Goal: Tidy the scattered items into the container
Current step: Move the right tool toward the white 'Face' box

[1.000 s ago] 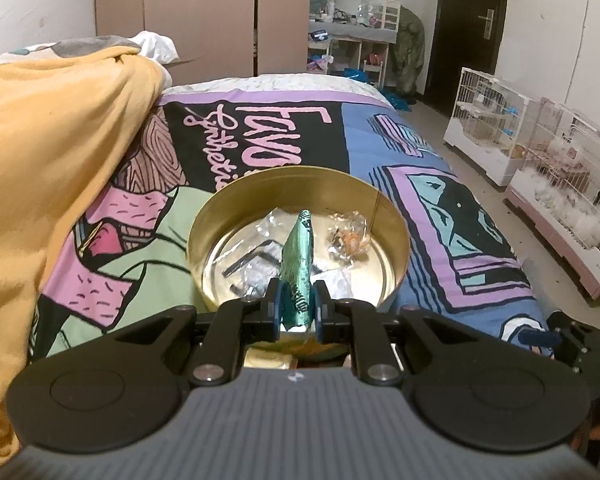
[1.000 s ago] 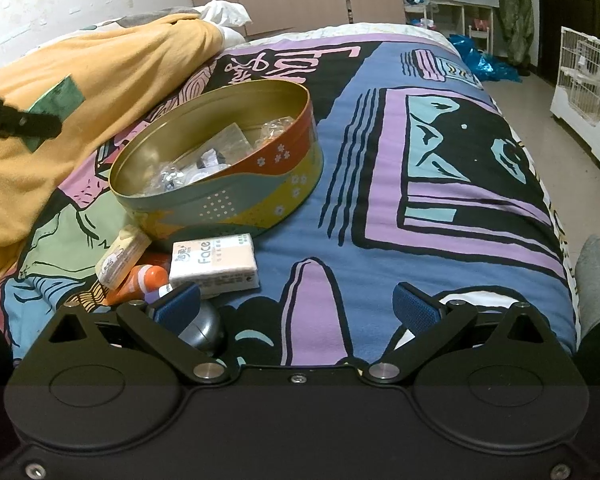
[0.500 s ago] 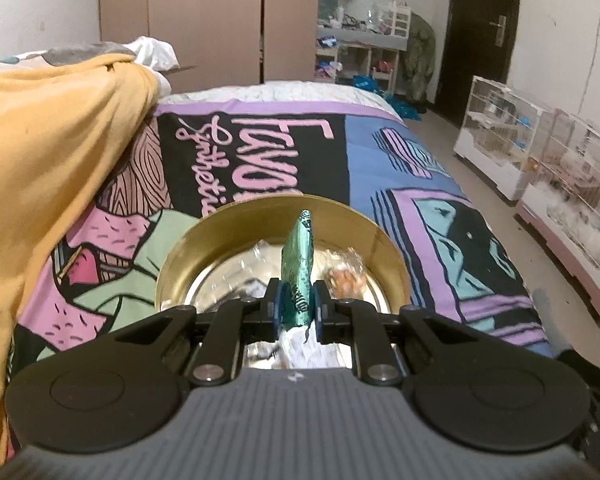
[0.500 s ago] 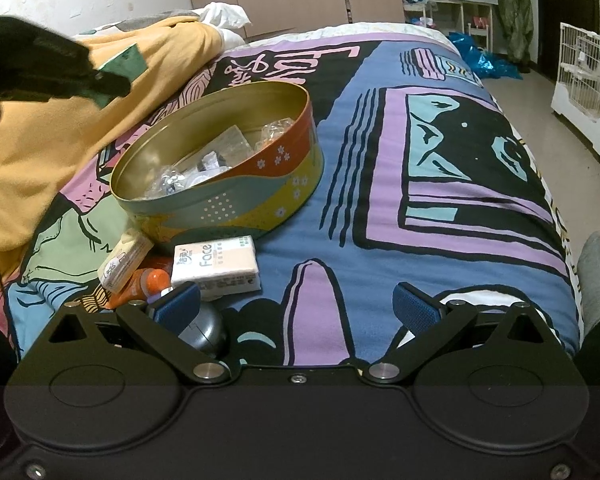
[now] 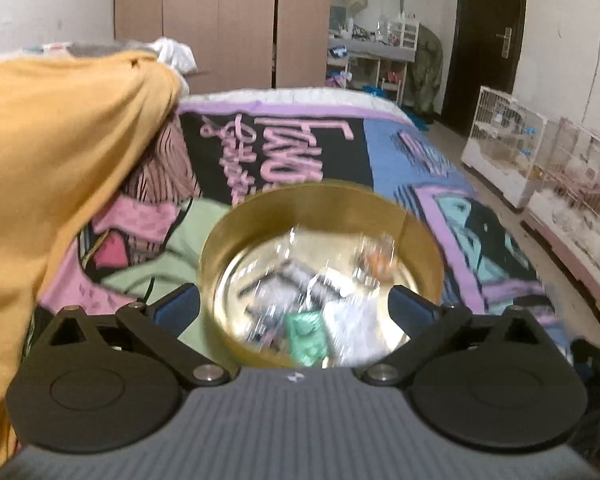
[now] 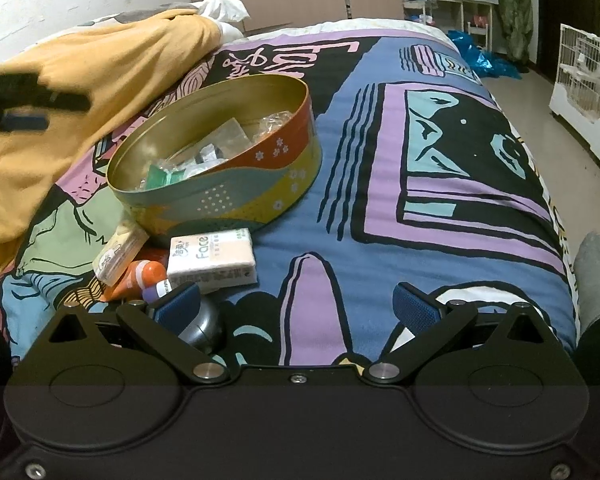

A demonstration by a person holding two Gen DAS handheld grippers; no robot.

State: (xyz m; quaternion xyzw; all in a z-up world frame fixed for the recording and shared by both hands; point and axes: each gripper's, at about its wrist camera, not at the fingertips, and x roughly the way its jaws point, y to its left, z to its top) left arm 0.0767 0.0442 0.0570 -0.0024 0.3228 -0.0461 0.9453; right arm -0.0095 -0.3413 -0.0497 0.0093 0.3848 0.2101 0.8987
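done: small green foil packet (image 5: 305, 334) lies inside the round gold-lined tin (image 5: 260, 216), near side, among clear wrappers.
left gripper (image 5: 294, 306): jaws just opened wide, empty, above tin.
right gripper (image 6: 296, 306): wide open, empty.
left to do: white tissue pack (image 6: 212, 258), orange bottle (image 6: 138, 278), near the tin.

I'm at the foot of a bed (image 6: 440, 208) with a loud cartoon-print cover, pink lettering on black, blue and purple panels. A mustard yellow blanket (image 5: 60, 152) is heaped along its left side, with something white (image 5: 176, 54) bunched behind it. Straight ahead there's a tall brown wardrobe (image 5: 220, 20) against the back wall. Next to it is a cluttered desk (image 5: 370, 50) with shelves and a green coat (image 5: 428, 68) hanging by it. Dark door (image 5: 488, 36) in the right corner. White wire cages (image 5: 540, 156) line the right wall on a pale floor (image 6: 540, 92), with a blue plastic bag (image 6: 480, 60) lying there. Walls are plain white, the lighting dim and indoor.
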